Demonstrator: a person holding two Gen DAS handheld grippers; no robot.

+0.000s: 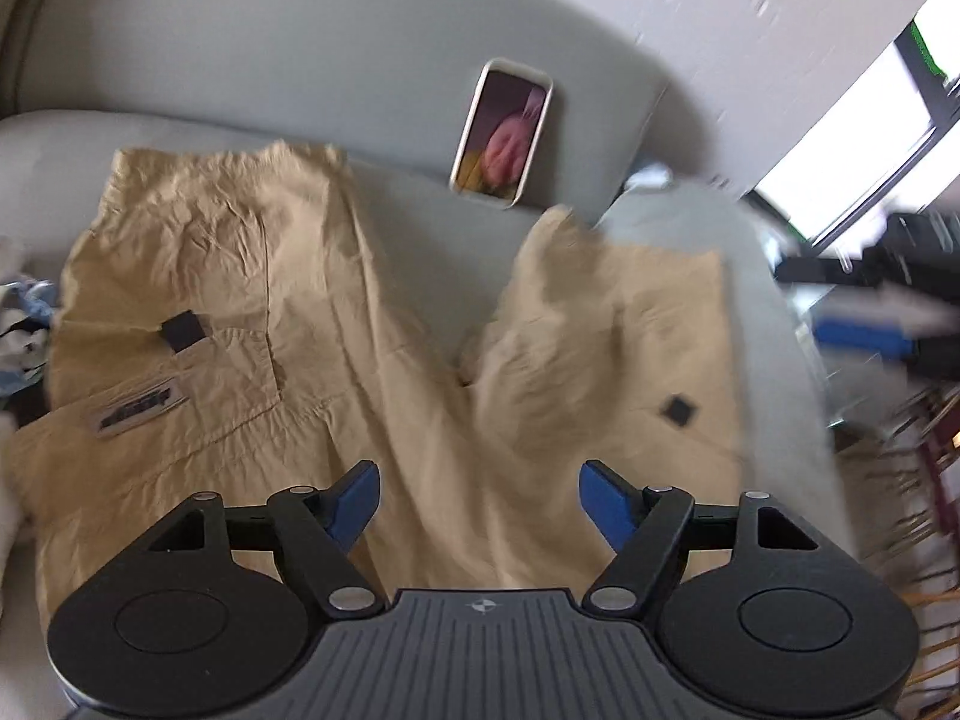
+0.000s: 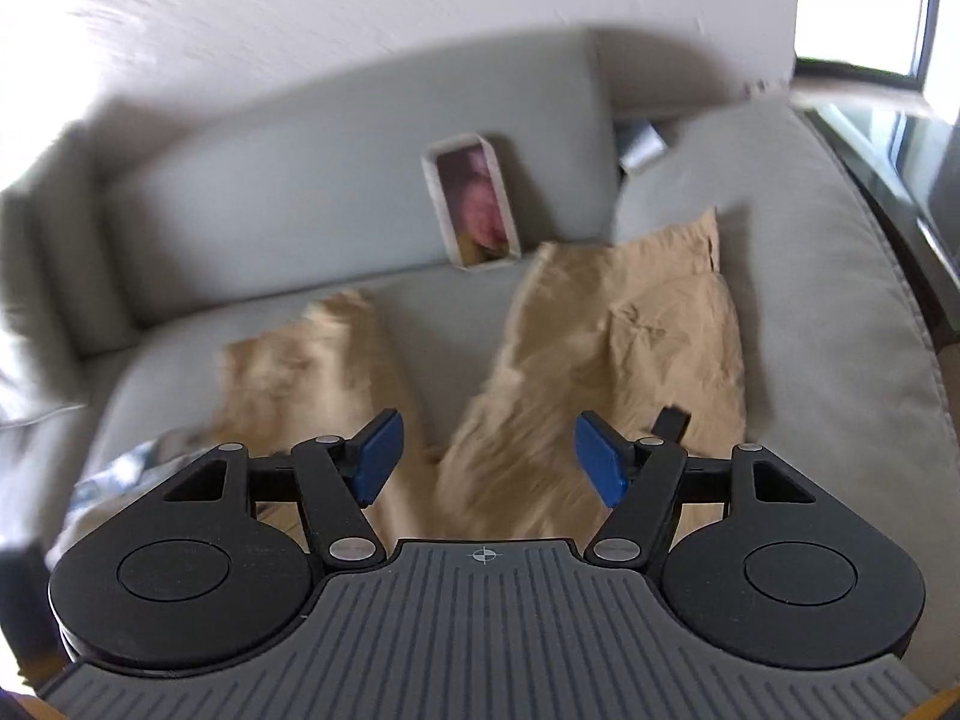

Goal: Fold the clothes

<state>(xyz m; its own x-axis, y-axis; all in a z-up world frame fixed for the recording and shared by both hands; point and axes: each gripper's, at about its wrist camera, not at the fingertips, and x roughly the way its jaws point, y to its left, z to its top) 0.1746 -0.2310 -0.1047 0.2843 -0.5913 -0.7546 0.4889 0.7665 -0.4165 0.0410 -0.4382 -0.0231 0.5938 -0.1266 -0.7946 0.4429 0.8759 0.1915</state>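
The tan shorts (image 1: 336, 324) lie spread on the seat of a grey sofa (image 1: 300, 42), waistband toward the near edge and the two legs reaching away toward the backrest; the left leg lies fairly flat, while the right leg (image 2: 624, 336) looks bunched and partly turned over on itself, though blur makes its exact lie hard to read. A phone (image 1: 504, 132) leans against the backrest, just beyond the gap between the legs; a small heap of other clothes (image 1: 24, 324) sits at the left edge of the seat.

Judged from this, the step in hand is setting up a fold of one leg across the other; it would go best if each tool took a corner of the same leg, one at the hem and one near the waistband, lifted only enough to clear the cloth beneath, and carried it over so the outer seams meet; the rumpled right leg probably wants smoothing first, or the crease will be folded in.

The left gripper (image 1: 480, 501) hovers above the near part of the shorts with its blue pads (image 1: 357, 501) spread apart and nothing between them; the right gripper (image 2: 486, 459) likewise has its pads wide, empty, and clear of the cloth.
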